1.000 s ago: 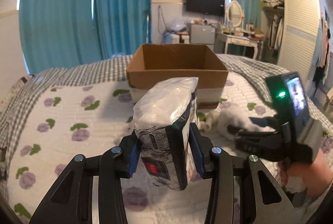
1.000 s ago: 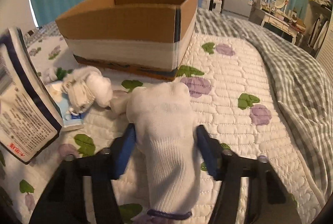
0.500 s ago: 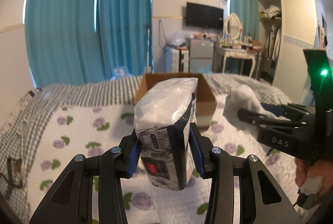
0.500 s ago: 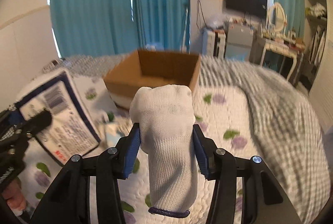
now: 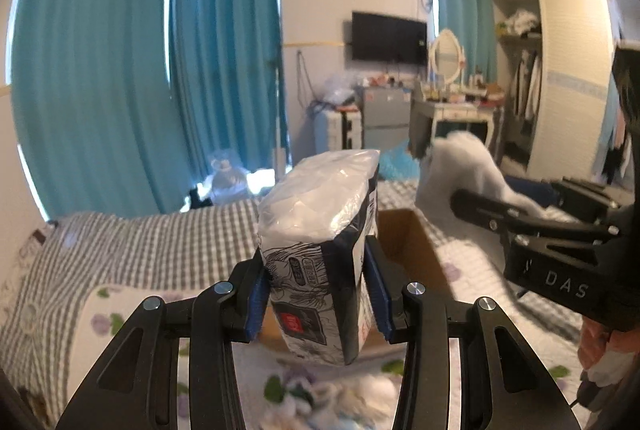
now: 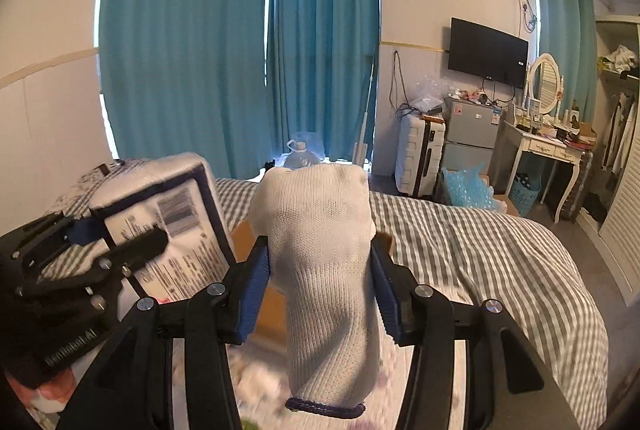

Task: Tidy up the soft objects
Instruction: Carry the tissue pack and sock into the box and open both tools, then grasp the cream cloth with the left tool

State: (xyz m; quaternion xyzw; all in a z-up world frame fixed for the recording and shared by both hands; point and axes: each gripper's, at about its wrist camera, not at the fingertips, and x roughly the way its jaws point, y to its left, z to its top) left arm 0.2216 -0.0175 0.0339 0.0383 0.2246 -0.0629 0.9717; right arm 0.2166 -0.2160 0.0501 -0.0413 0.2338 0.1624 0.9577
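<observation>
My left gripper [image 5: 316, 290] is shut on a plastic-wrapped tissue pack [image 5: 320, 242] with black and white print, held upright in the air; it also shows in the right wrist view [image 6: 168, 222]. My right gripper [image 6: 320, 290] is shut on a white knit sock [image 6: 324, 270] with a dark cuff, also seen in the left wrist view [image 5: 468, 166]. Both are raised above the bed. The open cardboard box [image 5: 404, 238] lies just behind and below the pack; in the right wrist view only slivers of the box [image 6: 242, 242] show behind the sock.
A grey checked blanket [image 6: 480, 250] covers the far bed. White soft items [image 5: 360, 398] lie blurred on the floral quilt below. Teal curtains [image 5: 120, 70], a dresser [image 6: 540, 150] and a wardrobe [image 5: 560, 90] stand beyond the bed.
Both grippers have risen high off the quilt with their loads and moved toward the box. The views now look across the room, and the box sits low behind the held items.
</observation>
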